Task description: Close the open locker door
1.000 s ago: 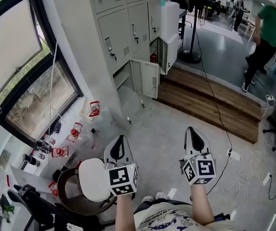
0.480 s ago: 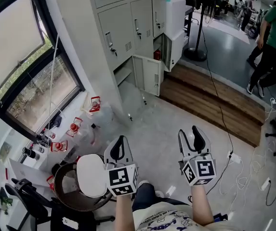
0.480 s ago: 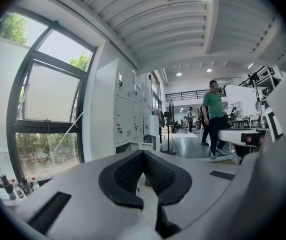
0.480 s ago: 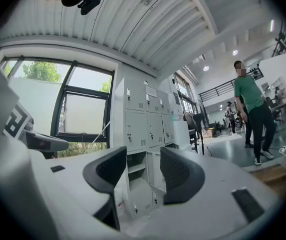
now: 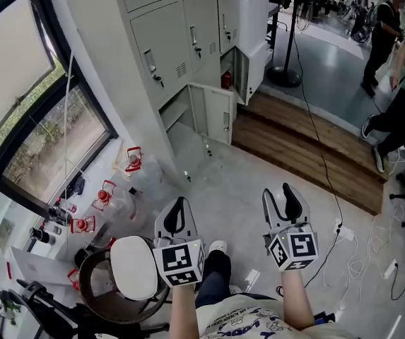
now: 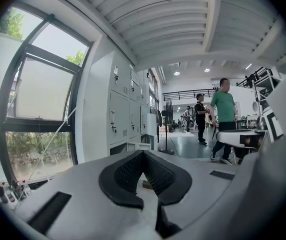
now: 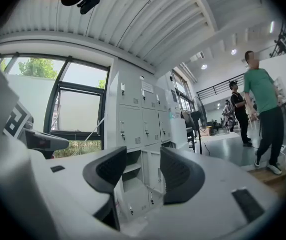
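The approach step is in hand: the open locker door point(image 5: 213, 113) is not yet reached. It is found in the bottom row of the locker bank point(image 5: 161, 48), near the right end of it, swung out over the grey floor point(image 5: 251, 182) just beside the edge of the wooden step point(image 5: 308, 150). A second door point(image 5: 243, 69), one row higher at the right edge of the bank, is also seen standing open.

Both grippers are held well apart from the lockers. The jaws of the left gripper point(image 5: 179, 205) are pressed together at the tips, with nothing between them. The jaws of the right gripper point(image 5: 280, 193) have just been opened and are spread wide. Only the far lockers are seen through the gap, so nothing is held.

For the next move, it is judged that the distance must be closed first. Then one gripper must be set against the outer face of the door near its free edge, so that the door can be pushed round its hinge until flush.
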The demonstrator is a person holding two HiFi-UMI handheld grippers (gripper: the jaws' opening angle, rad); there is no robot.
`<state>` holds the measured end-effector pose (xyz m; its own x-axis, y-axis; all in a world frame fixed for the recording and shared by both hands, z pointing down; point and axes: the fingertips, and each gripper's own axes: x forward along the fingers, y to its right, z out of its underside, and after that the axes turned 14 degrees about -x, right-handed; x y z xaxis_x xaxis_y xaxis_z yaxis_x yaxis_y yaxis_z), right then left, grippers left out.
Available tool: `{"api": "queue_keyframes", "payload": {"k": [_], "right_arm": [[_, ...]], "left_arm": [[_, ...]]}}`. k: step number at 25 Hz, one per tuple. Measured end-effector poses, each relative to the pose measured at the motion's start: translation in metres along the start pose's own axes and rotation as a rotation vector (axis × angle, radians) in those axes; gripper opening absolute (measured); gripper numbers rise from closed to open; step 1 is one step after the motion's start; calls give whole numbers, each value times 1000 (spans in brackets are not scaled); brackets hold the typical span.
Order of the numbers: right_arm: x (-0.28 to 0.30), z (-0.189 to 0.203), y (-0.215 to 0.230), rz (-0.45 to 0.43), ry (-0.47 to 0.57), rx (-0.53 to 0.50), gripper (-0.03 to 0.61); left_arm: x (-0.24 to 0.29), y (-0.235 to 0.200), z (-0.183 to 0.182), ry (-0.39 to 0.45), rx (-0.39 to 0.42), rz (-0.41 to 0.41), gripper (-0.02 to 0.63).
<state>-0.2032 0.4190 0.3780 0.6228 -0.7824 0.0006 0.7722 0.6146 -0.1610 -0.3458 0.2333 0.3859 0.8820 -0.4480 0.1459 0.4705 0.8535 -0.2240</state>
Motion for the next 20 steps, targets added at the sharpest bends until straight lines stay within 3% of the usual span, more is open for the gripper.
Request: {"api": "queue_keyframes", "payload": {"k": [20], "right_arm": [[243,-2,28,66,-1,-8,212]], "left_arm": [[252,-66,-64,-5,8,96,5]]}}
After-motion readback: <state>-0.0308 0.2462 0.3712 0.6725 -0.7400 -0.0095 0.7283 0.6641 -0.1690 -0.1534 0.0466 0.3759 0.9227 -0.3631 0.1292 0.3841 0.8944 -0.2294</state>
